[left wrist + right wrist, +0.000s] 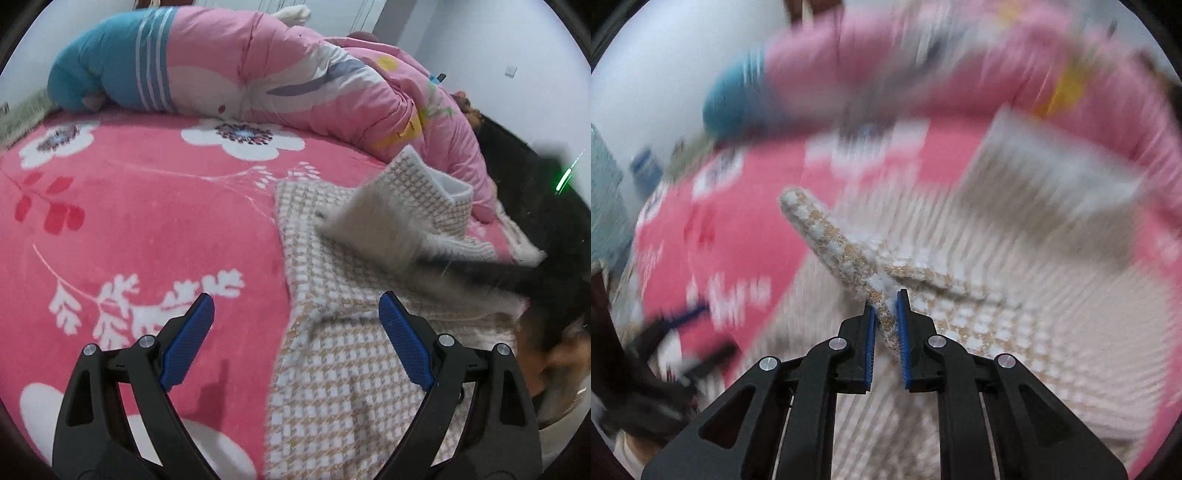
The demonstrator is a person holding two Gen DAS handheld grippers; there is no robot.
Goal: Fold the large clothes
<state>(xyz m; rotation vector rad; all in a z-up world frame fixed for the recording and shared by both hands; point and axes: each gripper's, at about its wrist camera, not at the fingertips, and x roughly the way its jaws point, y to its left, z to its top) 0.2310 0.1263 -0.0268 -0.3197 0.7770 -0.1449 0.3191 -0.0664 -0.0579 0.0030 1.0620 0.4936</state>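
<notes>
Blurred bedspread [753,236], right tongs [886,306] pinching houndstooth garment [827,236] edge

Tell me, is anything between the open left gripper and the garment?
Nothing visible. The left gripper hangs open over the garment edge on the bedspread, with only air between. The right gripper pinches a fold.

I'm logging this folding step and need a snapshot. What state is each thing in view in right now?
Beige-and-white houndstooth knit garment: spread on the bed, partly folded over, one edge pinched and lifted.
Right gripper: shut on the garment's edge.
Left gripper: open, empty, above the garment's edge.
Pink floral bedspread: lying flat under the garment.
Pink-and-blue quilt: bunched in a roll along the far side.
</notes>
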